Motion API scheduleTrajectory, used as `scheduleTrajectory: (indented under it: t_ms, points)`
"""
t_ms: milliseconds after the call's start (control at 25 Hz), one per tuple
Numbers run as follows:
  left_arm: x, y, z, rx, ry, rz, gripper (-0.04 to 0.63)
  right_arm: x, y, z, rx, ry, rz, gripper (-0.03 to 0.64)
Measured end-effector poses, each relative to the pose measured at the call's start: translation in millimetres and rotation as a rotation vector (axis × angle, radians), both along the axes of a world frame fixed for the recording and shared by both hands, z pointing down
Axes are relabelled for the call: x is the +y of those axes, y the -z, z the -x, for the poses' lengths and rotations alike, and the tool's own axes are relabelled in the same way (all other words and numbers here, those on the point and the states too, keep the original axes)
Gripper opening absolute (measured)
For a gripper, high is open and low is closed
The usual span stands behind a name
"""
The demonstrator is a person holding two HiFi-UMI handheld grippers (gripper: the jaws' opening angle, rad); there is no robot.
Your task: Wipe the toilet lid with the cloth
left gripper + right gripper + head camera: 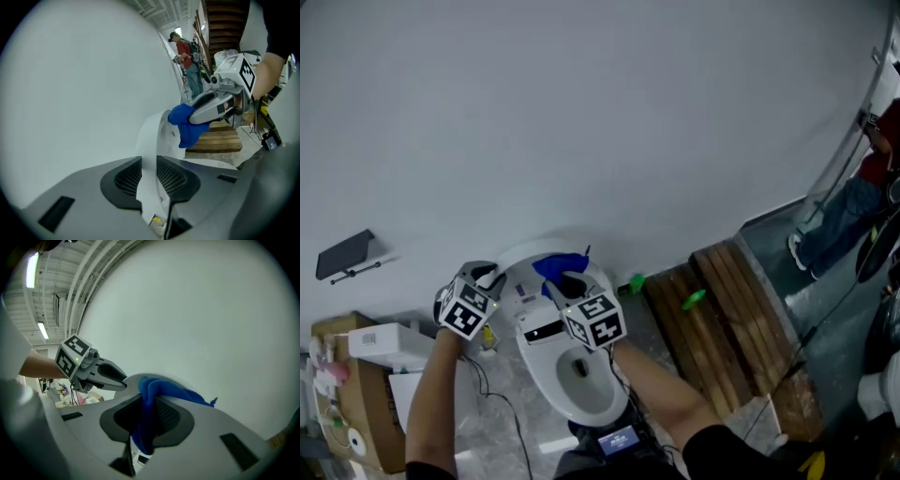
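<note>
The white toilet (581, 398) stands against the wall with its lid (522, 255) raised. My left gripper (490, 278) is at the lid's left edge, and in the left gripper view the lid (152, 140) runs between the jaws of that gripper (151, 180), which are shut on it. My right gripper (569, 283) is shut on a blue cloth (558, 266) at the top of the lid. In the right gripper view the cloth (152, 399) hangs bunched between the jaws of the right gripper (143, 425), with the left gripper (123, 379) just to its left. The left gripper view shows the cloth (185, 125) touching the lid's inner face.
A plain white wall (581, 112) rises right behind the toilet. A wooden pallet (736, 323) with a green object (694, 300) lies to the right. A cardboard box (347, 403) with clutter sits at the left, under a dark wall shelf (345, 253). A person (853, 206) stands at the far right.
</note>
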State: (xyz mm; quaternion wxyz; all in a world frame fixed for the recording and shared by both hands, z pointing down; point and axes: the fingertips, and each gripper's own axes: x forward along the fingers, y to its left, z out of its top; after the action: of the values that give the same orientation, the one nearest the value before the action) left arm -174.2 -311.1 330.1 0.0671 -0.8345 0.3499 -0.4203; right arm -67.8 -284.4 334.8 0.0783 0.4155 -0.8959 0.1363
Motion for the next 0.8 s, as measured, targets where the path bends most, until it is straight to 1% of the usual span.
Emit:
scheduleTrajectory:
  t_ms: [120, 280, 360, 440, 560, 640, 800]
  points:
    - [-13, 1, 3, -0.003, -0.003, 0.046, 0.1, -24, -12, 20, 0.021, 0.04, 0.005, 0.067]
    - [-25, 1, 6, -0.018, -0.02, 0.108, 0.1, -57, -20, 38, 0.014, 0.046, 0.012, 0.067]
    - [-31, 1, 8, -0.026, -0.024, 0.126, 0.1, -73, -21, 44, 0.005, 0.047, 0.011, 0.067]
    - [-36, 2, 9, -0.032, -0.024, 0.13, 0.1, -87, -21, 52, -0.002, 0.053, 0.005, 0.067]
    - [-44, 2, 10, -0.049, -0.012, 0.11, 0.098, -102, -19, 65, -0.01, 0.076, -0.011, 0.067]
    - [-51, 2, 12, -0.053, 0.001, 0.097, 0.098, -107, -20, 76, -0.011, 0.099, -0.015, 0.067]
    - [-62, 0, 16, -0.048, 0.013, 0.105, 0.098, -110, -27, 100, 0.0, 0.153, -0.016, 0.067]
